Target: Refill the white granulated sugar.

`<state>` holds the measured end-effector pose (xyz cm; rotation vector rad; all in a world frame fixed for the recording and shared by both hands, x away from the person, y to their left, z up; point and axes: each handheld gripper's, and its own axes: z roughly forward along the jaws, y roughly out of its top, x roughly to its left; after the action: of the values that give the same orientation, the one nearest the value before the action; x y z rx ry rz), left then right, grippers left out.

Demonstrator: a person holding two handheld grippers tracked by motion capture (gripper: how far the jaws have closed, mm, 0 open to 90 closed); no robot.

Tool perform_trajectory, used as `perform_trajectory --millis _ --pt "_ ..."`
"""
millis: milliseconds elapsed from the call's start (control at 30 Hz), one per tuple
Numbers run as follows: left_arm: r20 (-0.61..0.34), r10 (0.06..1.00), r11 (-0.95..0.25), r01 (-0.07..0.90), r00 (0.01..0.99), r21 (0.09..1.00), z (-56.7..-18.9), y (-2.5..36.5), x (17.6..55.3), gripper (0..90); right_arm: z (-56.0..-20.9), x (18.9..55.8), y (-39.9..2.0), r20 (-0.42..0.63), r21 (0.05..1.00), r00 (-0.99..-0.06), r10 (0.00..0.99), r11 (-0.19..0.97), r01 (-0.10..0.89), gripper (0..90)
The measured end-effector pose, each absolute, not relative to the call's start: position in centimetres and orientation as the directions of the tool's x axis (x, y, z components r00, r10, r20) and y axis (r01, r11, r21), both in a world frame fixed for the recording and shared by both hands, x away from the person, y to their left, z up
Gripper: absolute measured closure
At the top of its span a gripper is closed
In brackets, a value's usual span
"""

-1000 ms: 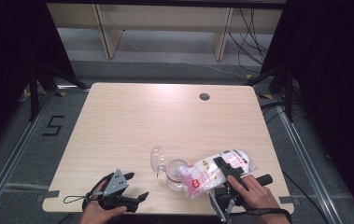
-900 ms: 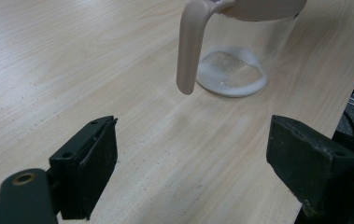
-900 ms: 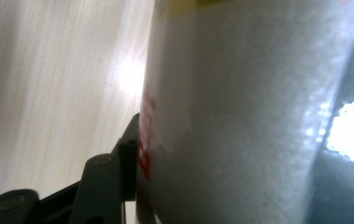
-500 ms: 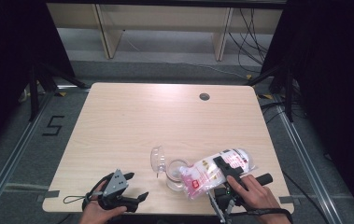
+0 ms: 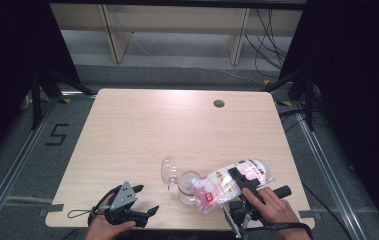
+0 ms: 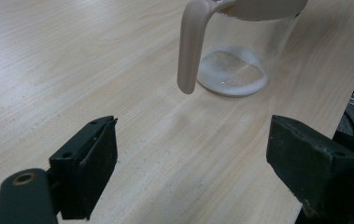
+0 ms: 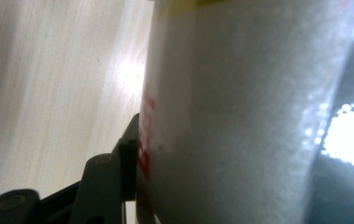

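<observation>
In the lower right of the high view my right gripper (image 5: 237, 181) is clamped on the clear bag of white grains (image 5: 227, 184), tilted with its mouth over the glass jug (image 5: 187, 186) just left of it. At the lower left, my left gripper (image 5: 144, 200) rests with its 2 jaws spread wide, holding nothing, near the table (image 5: 142, 130) edge.

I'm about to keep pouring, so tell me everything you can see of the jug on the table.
The jug is clear, glass or plastic by its look, with a beige handle and a beige rim. It stands upright on the wooden table near the front edge. A thin layer of white grains covers its bottom. The bag is tipped over its mouth. The left gripper sits apart from it, open.
</observation>
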<state>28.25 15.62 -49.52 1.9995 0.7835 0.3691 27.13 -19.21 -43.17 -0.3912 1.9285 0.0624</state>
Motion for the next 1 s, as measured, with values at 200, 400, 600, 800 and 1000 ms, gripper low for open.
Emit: perform_trajectory --millis 200,400,600,800,1000 --pt "-0.046 0.656 -0.371 0.375 0.753 0.849 -49.49 15.69 28.30 16.2 -42.76 27.20 -19.07 -0.906 -0.182 -0.313 -0.285 0.929 -0.322 50.3" --pt "-0.054 0.659 -0.362 0.379 0.750 0.852 -49.53 15.59 28.24 16.3 -42.85 27.12 -19.12 -0.907 -0.168 -0.322 -0.270 0.935 -0.311 50.3" --pt "-0.047 0.662 -0.370 0.380 0.748 0.848 -49.46 15.68 28.22 16.3 -42.52 27.21 -19.00 -0.908 -0.182 -0.308 -0.286 0.928 -0.324 50.3" --pt "-0.049 0.658 -0.368 0.379 0.751 0.849 -49.49 15.67 28.25 16.3 -42.58 27.02 -19.16 -0.913 -0.154 -0.322 -0.252 0.942 -0.299 50.4" --pt "-0.040 0.660 -0.376 0.376 0.750 0.847 -49.44 15.75 28.26 16.3 -42.51 27.07 -19.17 -0.910 -0.163 -0.323 -0.260 0.940 -0.298 50.4"
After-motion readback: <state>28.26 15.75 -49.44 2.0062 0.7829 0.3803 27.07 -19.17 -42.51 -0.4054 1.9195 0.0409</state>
